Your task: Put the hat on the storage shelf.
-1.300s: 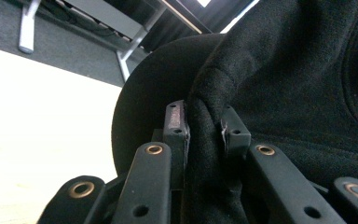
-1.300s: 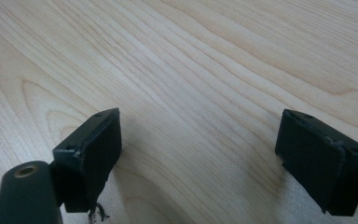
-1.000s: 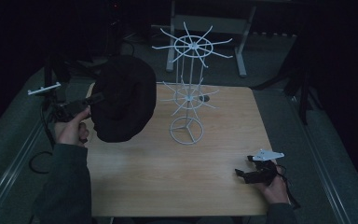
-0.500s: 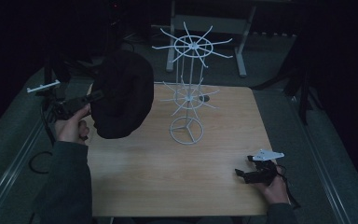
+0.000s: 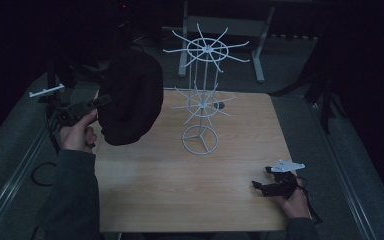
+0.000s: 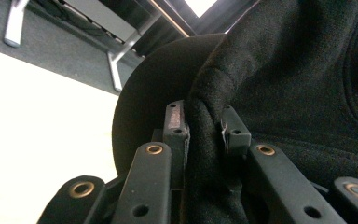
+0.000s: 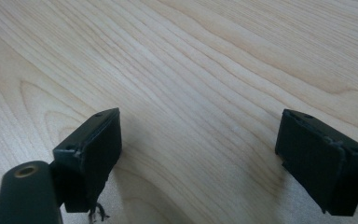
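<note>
Fingers (image 6: 177, 128) clamped on black hat (image 6: 289, 70)

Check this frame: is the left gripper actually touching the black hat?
Touching. The left gripper view shows the left gripper with its jaws closed on a fold of the black hat, fabric pinched between them.

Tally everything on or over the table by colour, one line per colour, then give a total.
Black: 3, the hat, the left hand-held gripper shut on its brim, and the right hand-held gripper, open and low over the table.
White: 1, the wire rack.
Total: 4.
</note>
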Available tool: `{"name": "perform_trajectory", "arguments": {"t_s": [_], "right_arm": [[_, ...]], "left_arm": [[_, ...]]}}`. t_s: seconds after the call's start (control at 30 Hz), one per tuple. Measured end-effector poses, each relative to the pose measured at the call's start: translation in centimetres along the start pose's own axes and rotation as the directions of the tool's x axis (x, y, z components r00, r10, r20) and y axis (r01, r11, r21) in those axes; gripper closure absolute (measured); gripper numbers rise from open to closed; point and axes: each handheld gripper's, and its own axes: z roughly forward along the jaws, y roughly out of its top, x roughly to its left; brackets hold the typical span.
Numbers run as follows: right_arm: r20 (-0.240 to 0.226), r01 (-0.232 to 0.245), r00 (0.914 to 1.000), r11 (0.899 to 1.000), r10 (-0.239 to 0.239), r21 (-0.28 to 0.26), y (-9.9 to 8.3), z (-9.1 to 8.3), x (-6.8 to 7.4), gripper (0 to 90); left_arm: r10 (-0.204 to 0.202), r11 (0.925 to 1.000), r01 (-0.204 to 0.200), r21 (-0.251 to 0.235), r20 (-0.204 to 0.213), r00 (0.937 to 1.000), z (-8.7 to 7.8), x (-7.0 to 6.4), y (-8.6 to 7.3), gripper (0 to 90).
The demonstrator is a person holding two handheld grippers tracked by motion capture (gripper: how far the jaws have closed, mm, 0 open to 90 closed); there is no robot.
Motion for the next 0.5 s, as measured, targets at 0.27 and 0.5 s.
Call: {"name": "perform_trajectory", "arguments": {"t_s": [0.27,0.5], "right_arm": [[0.002,-0.001,1.0000,1.000,0.001,0.000,0.00,0.00,0.01,14.3],[0.003,-0.002,1.0000,1.000,0.002,0.000,0.00,0.00,0.01,14.3]], "left_arm": [[-0.023,0.9997,0.023,-0.001,0.002,0.9997,0.15,0.12,0.20,78.3],[-0.066,0.9977,0.066,-0.015,0.004,0.9978,0.71,0.20,0.63,78.3]]}}
